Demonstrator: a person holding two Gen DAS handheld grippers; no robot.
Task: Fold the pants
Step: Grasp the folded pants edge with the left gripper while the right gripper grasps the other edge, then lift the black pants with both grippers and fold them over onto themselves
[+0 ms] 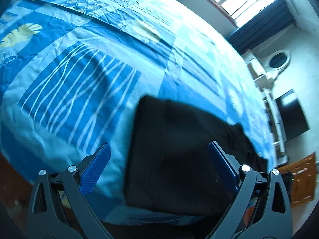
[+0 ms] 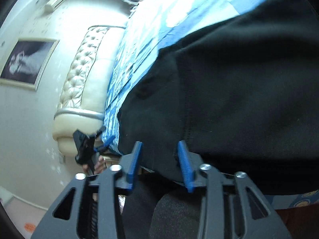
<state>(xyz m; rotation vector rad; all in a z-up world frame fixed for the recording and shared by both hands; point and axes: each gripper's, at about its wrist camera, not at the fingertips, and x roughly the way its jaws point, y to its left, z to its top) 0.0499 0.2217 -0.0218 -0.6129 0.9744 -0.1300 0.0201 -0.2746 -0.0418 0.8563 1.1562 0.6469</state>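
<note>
Black, soft knit pants (image 1: 179,155), one folded slab, lie on the blue patterned bedsheet (image 1: 79,79) between the left gripper (image 1: 159,171)'s two spread, empty fingers. The right gripper (image 2: 160,165) hangs part-open at their edge, gripping nothing.

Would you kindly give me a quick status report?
Left gripper open, empty. Right gripper open around black pants edge. Pants on bed. No obstruction.
</note>
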